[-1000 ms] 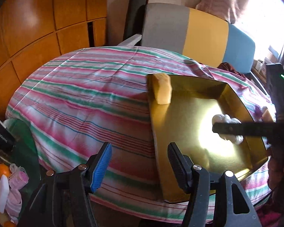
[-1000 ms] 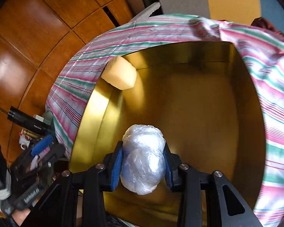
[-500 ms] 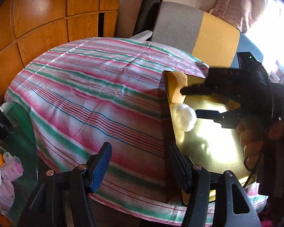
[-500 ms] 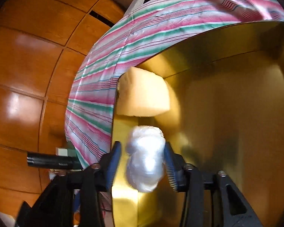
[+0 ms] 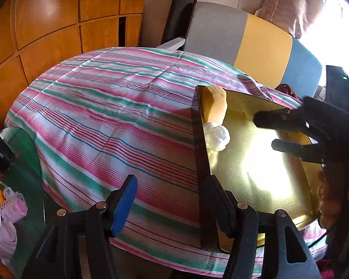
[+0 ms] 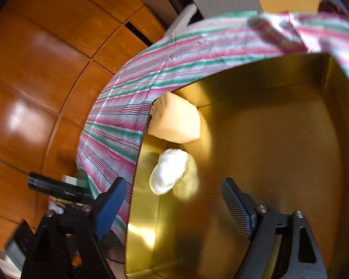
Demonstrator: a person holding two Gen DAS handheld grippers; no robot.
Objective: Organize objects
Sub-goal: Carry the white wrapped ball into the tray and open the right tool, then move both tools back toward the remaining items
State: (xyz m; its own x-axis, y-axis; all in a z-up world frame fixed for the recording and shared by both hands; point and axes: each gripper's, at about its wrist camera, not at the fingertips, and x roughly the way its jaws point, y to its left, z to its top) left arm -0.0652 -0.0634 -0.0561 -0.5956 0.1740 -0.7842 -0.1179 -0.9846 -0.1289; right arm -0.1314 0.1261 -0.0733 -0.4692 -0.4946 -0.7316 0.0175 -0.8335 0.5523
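We see our right tool (image 6: 172, 207) opening, nothing between its jaws, the white wad (image 6: 168, 171) lying just ahead by the gold box's (image 6: 279, 162) left wall, touching the sponge (image 6: 175, 118), while our left tool (image 5: 169, 203) gapes empty, straddling the near wall.

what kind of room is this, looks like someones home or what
Most likely a lived-in home, perhaps a bedroom or living room: a striped quilt covers the surface under the gold tray, wooden wall panels stand behind it, and a curtain hangs by a sunny window.
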